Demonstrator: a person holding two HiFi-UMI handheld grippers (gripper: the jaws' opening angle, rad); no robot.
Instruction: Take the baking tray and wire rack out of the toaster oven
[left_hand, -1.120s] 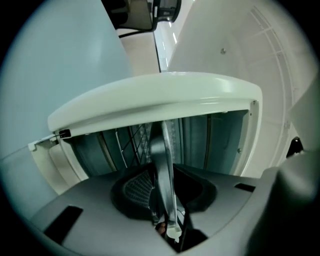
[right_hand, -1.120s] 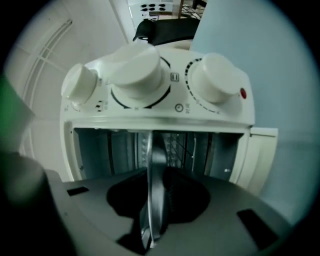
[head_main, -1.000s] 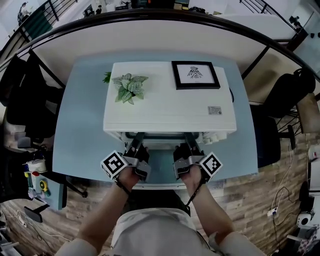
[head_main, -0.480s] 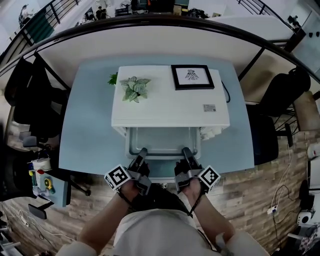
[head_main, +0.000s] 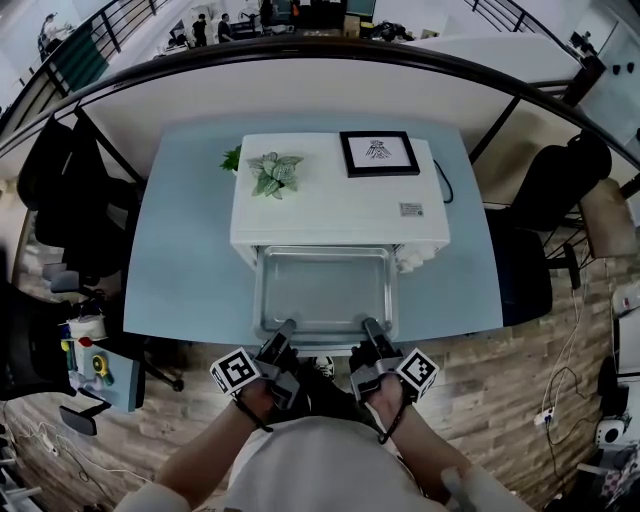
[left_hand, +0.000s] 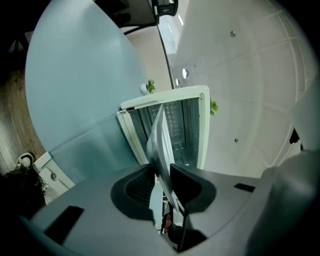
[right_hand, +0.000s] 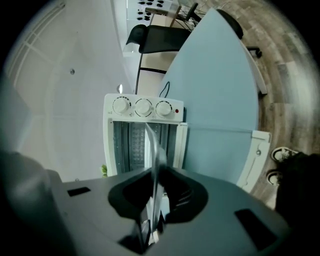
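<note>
A white toaster oven (head_main: 340, 205) stands on the light blue worktop (head_main: 190, 260), midway between the left and right edges and closer to the back edge. Its glass door (right_hand: 220, 150) hangs open toward the near edge. The baking tray (head_main: 322, 290) is drawn most of the way out of the oven mouth. It lies level over the open door, its far end under the oven's front lip and its near rim about over the worktop's near edge.

The left tool (head_main: 284, 334) has its jaws closed down on the near rim toward the tray's left corner. In the left gripper view the thin metal edge (left_hand: 157, 135) runs straight between the 2 dark pads of that tool (left_hand: 162, 172), and both pads press on it. The right tool (head_main: 372, 332) grips the same rim toward the right corner. The right gripper view shows its jaws (right_hand: 156, 175) nearly together with only the tray's edge (right_hand: 155, 145) pinched between them. Both tools point toward the oven, side by side and a little apart, with their marker cubes turned outward.

3 round knobs (right_hand: 143, 107) sit in a row on the oven's control panel. On the oven's top lie a small green plant (head_main: 273, 172) toward the left and a black-framed picture (head_main: 378, 153) toward the right. A black chair (head_main: 560, 190) stands beyond the worktop's right edge.
</note>
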